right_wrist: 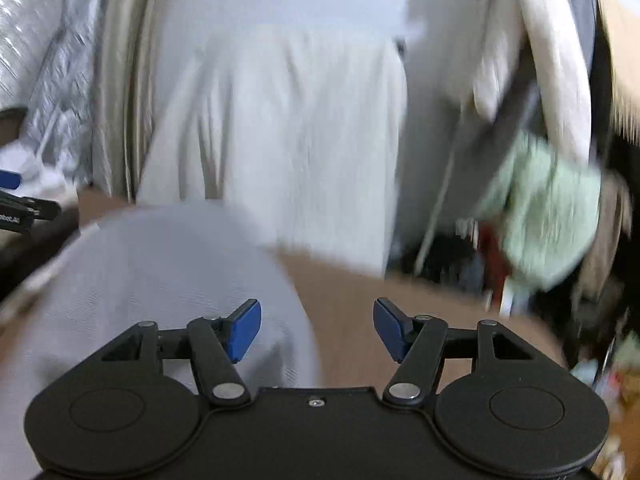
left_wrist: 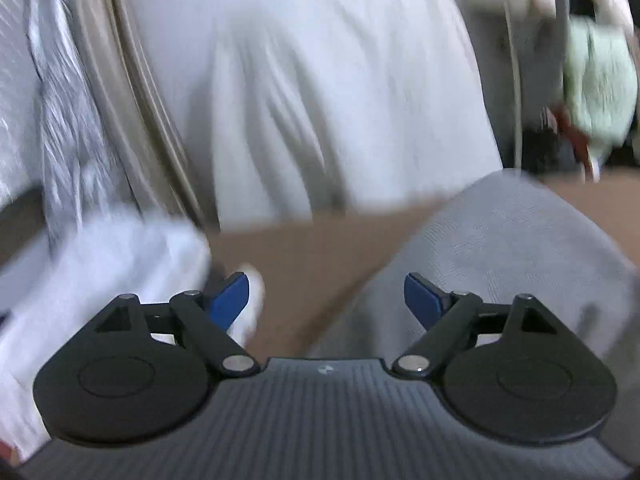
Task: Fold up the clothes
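Note:
A grey garment (left_wrist: 496,248) lies on the brown surface (left_wrist: 304,256), below and right of my left gripper (left_wrist: 326,300). Its blue pads (left_wrist: 230,300) stand wide apart with nothing between them. In the right wrist view the same grey garment (right_wrist: 160,272) lies at lower left, under the left finger of my right gripper (right_wrist: 318,328). That gripper is open too, and empty. A white cloth (left_wrist: 100,280) lies at the left in the left wrist view. Both views are blurred.
A large white fabric (right_wrist: 288,128) hangs or lies behind the brown surface (right_wrist: 360,288). A pale green cloth (right_wrist: 548,216) and dark clutter sit at the right. Silvery crinkled material (left_wrist: 60,100) is at the left. The left gripper's edge (right_wrist: 24,212) shows at far left.

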Available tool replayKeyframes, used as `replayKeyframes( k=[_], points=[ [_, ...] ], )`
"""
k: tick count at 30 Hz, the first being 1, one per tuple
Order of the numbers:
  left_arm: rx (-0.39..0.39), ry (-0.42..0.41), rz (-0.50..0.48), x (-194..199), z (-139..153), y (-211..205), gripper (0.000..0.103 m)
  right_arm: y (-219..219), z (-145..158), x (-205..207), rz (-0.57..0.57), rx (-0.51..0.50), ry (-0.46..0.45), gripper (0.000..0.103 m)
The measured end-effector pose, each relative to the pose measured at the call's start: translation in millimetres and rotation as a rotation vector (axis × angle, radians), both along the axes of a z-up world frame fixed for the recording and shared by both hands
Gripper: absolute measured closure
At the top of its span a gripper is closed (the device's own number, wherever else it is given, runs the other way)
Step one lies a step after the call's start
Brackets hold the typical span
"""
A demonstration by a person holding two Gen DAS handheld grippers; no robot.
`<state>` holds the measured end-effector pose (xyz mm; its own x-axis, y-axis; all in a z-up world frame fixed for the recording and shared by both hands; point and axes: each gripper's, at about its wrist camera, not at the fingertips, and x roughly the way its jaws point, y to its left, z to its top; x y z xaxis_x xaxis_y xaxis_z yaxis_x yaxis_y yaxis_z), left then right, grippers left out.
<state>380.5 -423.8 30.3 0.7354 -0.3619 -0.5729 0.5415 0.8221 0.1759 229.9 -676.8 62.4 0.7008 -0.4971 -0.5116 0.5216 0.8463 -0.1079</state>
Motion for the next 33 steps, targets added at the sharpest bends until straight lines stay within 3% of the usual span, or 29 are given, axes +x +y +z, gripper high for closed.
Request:
replayKeyframes(
  k=[4, 7, 10, 12, 17, 22, 24, 25, 27, 29, 30, 31, 32, 33],
  points=[
    [-0.01, 0.215, -0.101, -39.0, -70.6, 42.4, 0.018, -10.8, -70.1, -67.2, 0.042, 0.265, 0.017, 0.036],
    [-0.074, 0.4, -0.089, -62.5, -107.9, 78.8, 0.018, -9.1, -110.8, -118.4, 0.065, 0.44, 0.036, 0.035],
    [-0.151, 0.512, -0.062, -85.8, -124.9, 113.4, 0.018, 13.3, -129.5, -159.3, 0.076, 0.544, 0.028, 0.035],
    [-0.198, 0.565, -0.048, -102.0, -131.6, 135.5, 0.018, 30.3, -133.9, -185.5, 0.065, 0.537, 0.003, 0.035],
    [-0.218, 0.561, -0.057, -154.5, -128.0, 193.5, 0.017, 58.3, -140.4, -232.7, -0.029, 0.498, -0.039, 0.035],
    [-0.058, 0.388, -0.1, -198.8, -118.9, 212.9, 0.017, 70.8, -149.0, -240.9, 0.018, 0.557, -0.026, 0.035],
    [-0.047, 0.413, -0.019, -186.5, -126.9, 216.0, 0.016, 78.9, -152.6, -236.1, 0.045, 0.563, -0.016, 0.035],
    [-0.055, 0.445, 0.028, -176.2, -134.1, 218.0, 0.015, 82.1, -155.4, -233.8, 0.047, 0.56, -0.012, 0.035],
    [-0.142, 0.557, 0.107, -155.2, -151.5, 228.9, 0.012, 84.3, -161.9, -228.8, 0.036, 0.565, -0.014, 0.035],
    [-0.25, 0.595, 0.11, -149.9, -160.2, 238.1, 0.012, 80.6, -170.9, -224.8, 0.007, 0.603, -0.052, 0.035],
    [-0.305, 0.611, 0.108, -147.7, -164.2, 242.6, 0.042, 78.7, -174.1, -224.1, -0.005, 0.62, -0.078, 0.035],
    [-0.313, 0.617, 0.095, -148.0, -162.4, 242.4, 0.096, 77.1, -177.0, -223.4, -0.016, 0.634, -0.107, 0.039],
    [-0.322, 0.627, 0.084, -148.9, -160.2, 241.9, 0.098, 76.1, -176.3, -223.5, -0.045, 0.635, -0.126, 0.075],
    [-0.338, 0.589, 0.105, -153.5, -153.0, 243.6, 0.098, 75.6, -171.5, -224.3, -0.092, 0.622, -0.133, 0.096]
  ],
)
